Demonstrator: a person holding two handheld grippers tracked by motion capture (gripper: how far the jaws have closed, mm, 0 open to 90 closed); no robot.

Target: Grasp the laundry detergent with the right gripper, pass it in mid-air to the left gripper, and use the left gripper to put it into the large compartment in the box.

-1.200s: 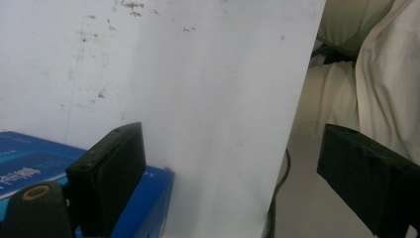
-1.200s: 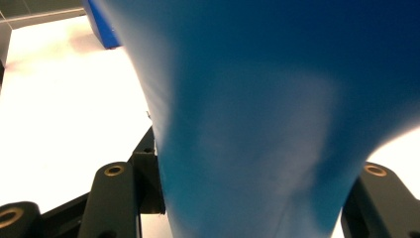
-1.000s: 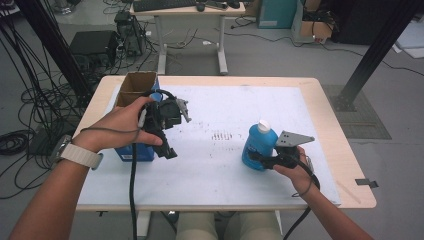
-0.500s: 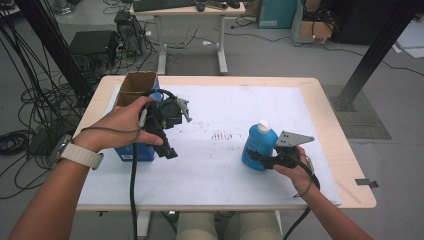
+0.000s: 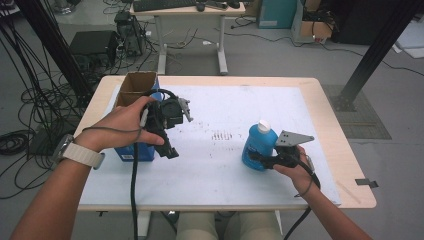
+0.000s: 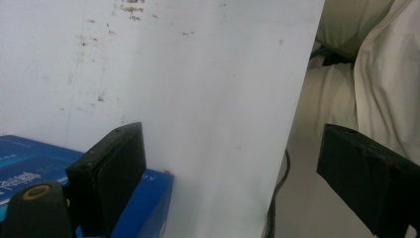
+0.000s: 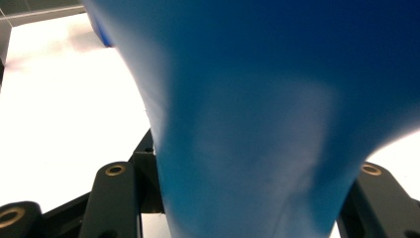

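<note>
Nothing has really moved since the earlier frames: both hands sit in the same spots and the bottle is right where it was. Nearest the person, the right gripper [image 5: 256, 158] is clamped on the lower body of the blue plastic bottle with a white cap [image 5: 259, 145], which stands upright on the white sheet covering the wooden table [image 5: 240, 107], over on the right side. In the right gripper view the bottle's blue plastic [image 7: 257, 124] sits squeezed between the two black jaws. Over on the left, the left gripper [image 5: 170, 150] is held tilted down just above the sheet, jaws wide apart with nothing between them; its own view shows bare white sheet in the gap. Right beside it is a blue rectangular box [image 5: 134, 151], and further back, touching that, an open brown cardboard box [image 5: 136, 82] by the table's far left edge.
</note>
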